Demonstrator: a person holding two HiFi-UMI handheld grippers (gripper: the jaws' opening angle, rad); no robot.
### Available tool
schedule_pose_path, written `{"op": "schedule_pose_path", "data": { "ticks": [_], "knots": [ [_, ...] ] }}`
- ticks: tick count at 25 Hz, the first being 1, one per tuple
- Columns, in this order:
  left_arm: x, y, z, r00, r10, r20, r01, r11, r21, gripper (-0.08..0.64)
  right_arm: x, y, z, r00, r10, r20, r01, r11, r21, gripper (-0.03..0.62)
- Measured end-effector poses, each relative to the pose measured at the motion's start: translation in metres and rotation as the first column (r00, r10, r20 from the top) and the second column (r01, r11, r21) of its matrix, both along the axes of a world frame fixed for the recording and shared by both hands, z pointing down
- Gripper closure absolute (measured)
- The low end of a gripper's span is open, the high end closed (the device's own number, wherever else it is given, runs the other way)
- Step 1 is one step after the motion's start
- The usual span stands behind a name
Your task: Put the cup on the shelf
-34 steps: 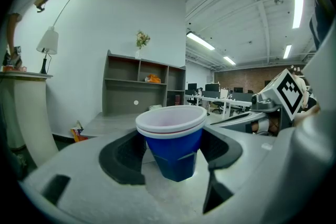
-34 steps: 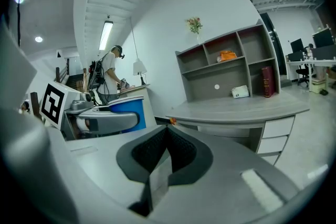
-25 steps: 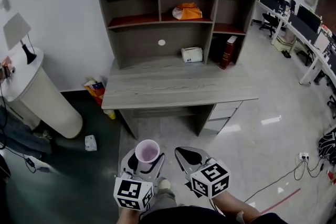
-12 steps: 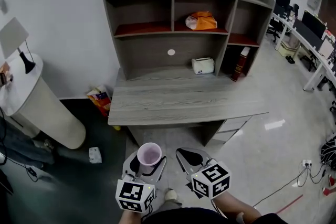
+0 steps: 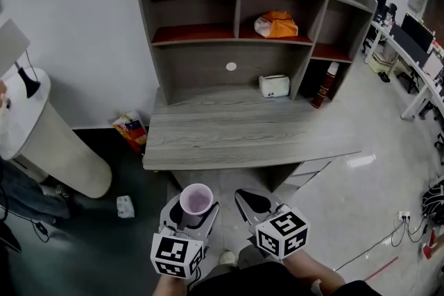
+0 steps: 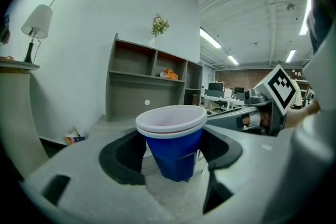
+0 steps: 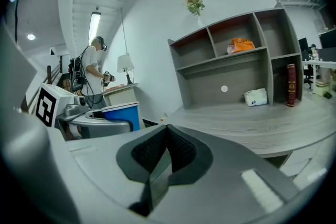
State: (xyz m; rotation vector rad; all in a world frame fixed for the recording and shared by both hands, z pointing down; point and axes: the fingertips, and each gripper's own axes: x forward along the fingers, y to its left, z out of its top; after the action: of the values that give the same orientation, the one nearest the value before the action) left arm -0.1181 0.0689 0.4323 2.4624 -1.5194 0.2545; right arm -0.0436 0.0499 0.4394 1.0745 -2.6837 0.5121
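A grey wood desk (image 5: 243, 138) with a shelf (image 5: 208, 35) stands against a white wall (image 5: 83, 24) (glossy office floor (image 5: 361, 184)). The blue, white-rimmed cup (image 5: 196, 199) sits upright, pinched by the left gripper (image 5: 191, 210); the right gripper (image 5: 251, 202) has its jaws pressed together.

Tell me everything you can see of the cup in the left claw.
The cup is a tapered disposable one, plastic by its look: blue outside, pale inside, with a white rolled rim and a thin red line just under it. It stands upright, mouth up, and looks empty. The left claw is shut on its lower body, a dark pad against each side, holding it in the air short of the desk.
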Motion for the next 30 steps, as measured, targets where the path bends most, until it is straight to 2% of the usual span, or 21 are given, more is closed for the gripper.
{"op": "schedule_pose_path", "data": {
  "ticks": [11, 19, 30],
  "knots": [
    [0.000, -0.059, 0.002, 1.000, -0.022, -0.017, 0.021, 1.000, -0.022, 0.256, -0.001, -0.068, -0.010, 1.000, -0.019, 0.002, 0.019, 1.000, 0.019, 0.592],
    [0.022, -0.122, -0.008, 1.000, -0.031, -0.008, 0.031, 0.999, -0.020, 0.256, 0.010, -0.131, -0.018, 0.998, -0.056, 0.008, 0.056, 0.998, 0.025, 0.592],
    [0.040, -0.190, -0.019, 0.996, -0.084, 0.008, 0.084, 0.996, -0.015, 0.256, 0.024, -0.198, -0.023, 0.992, -0.122, 0.024, 0.122, 0.992, 0.015, 0.592]
  ]
}}
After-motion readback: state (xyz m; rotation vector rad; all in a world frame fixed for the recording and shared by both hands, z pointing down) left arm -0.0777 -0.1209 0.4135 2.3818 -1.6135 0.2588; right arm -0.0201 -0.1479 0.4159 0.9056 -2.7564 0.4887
